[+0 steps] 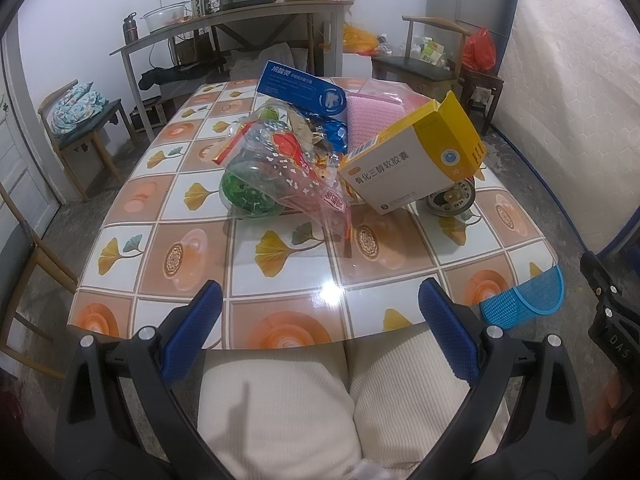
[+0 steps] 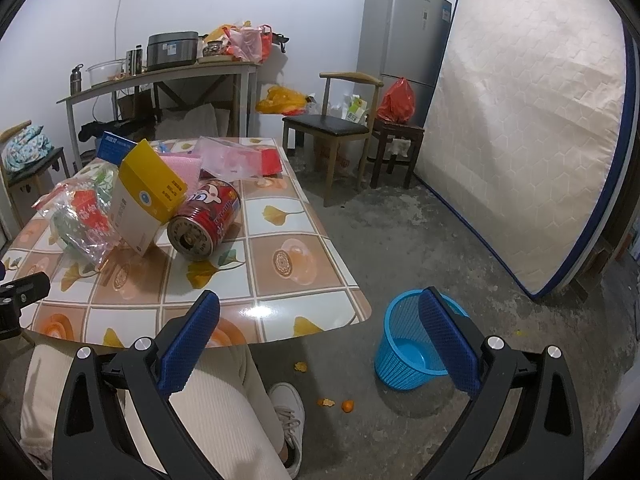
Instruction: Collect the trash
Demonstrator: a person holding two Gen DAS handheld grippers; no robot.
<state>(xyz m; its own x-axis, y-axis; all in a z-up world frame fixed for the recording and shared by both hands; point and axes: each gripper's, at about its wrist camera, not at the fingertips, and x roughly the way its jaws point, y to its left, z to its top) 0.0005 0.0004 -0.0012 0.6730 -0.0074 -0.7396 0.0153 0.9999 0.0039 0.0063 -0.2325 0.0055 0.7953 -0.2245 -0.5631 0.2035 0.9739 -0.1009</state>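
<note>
A heap of trash lies on the patterned table (image 1: pixel 280 296): a yellow and white medicine box (image 1: pixel 408 160), a clear printed plastic bag (image 1: pixel 280 168), a blue carton (image 1: pixel 300 88), a pink cloth (image 1: pixel 368 120) and a red can (image 2: pixel 208 220) on its side. A blue mesh bin (image 2: pixel 412 344) stands on the floor to the right of the table. My left gripper (image 1: pixel 320 328) hangs open over the table's near edge, short of the heap. My right gripper (image 2: pixel 320 340) is open too, held above the floor between table and bin, with nothing in it.
A person's lap in cream trousers (image 1: pixel 320 408) and a white shoe (image 2: pixel 288 412) are below the grippers. Orange peel bits (image 2: pixel 332 402) lie on the floor. A mattress (image 2: pixel 528 128) leans at the right, with chairs (image 2: pixel 332 128), a fridge (image 2: pixel 400 40) and a cluttered side table (image 2: pixel 160 76) behind.
</note>
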